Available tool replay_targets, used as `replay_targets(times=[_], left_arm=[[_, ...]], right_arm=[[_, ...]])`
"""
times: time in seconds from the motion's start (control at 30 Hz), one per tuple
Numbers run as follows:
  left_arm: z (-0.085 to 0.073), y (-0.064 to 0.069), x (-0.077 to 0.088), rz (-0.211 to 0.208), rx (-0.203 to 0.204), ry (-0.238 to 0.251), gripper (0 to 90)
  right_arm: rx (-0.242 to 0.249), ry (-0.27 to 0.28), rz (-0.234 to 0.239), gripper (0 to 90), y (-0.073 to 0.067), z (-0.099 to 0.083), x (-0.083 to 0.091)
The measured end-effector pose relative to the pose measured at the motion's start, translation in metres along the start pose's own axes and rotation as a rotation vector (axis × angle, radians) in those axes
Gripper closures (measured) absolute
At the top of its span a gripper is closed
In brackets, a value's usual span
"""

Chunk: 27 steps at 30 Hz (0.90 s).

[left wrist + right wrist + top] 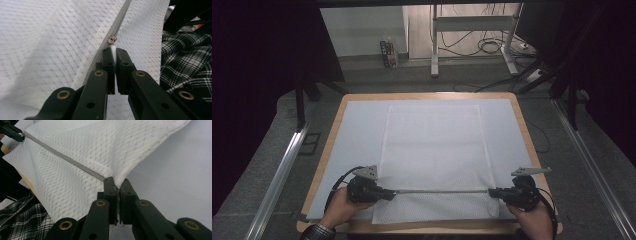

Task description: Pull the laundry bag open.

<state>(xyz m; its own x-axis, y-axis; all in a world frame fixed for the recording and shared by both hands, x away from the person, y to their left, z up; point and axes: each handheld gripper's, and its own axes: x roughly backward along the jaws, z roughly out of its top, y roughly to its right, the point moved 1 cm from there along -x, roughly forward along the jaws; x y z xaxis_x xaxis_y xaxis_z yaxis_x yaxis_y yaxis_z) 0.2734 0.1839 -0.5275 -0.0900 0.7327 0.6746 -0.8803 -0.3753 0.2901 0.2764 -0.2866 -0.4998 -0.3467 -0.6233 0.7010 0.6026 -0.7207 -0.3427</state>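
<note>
No text, label, brand, number or sign can be read anywhere in these pictures. A small printed carton (388, 53) stands on the floor beyond the table, at about 11 o'clock from the table's centre in the high view, and its sides carry some print, but it is too small and blurred to make out any word or figure.

My light wooden table with rounded corners (518, 106) carries a pale blue-grey sheet (352, 140) over nearly its whole top. A white mesh zipped bag (432, 140) lies flat on the middle of that sheet, near edge lifted.
</note>
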Motion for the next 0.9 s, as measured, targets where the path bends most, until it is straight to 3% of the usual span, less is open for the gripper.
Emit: replay_targets(times=[0.5,0.9], left_arm=[[-0.012,-0.001,0.012,0.007,0.027,0.013,87.3],[-0.025,-0.004,0.024,0.038,0.062,0.027,87.2]], right_arm=[[0.001,-0.003,0.005,85.3,0.000,0.000,-0.001],[-0.004,0.001,0.000,85.3,0.002,0.000,0.001]])
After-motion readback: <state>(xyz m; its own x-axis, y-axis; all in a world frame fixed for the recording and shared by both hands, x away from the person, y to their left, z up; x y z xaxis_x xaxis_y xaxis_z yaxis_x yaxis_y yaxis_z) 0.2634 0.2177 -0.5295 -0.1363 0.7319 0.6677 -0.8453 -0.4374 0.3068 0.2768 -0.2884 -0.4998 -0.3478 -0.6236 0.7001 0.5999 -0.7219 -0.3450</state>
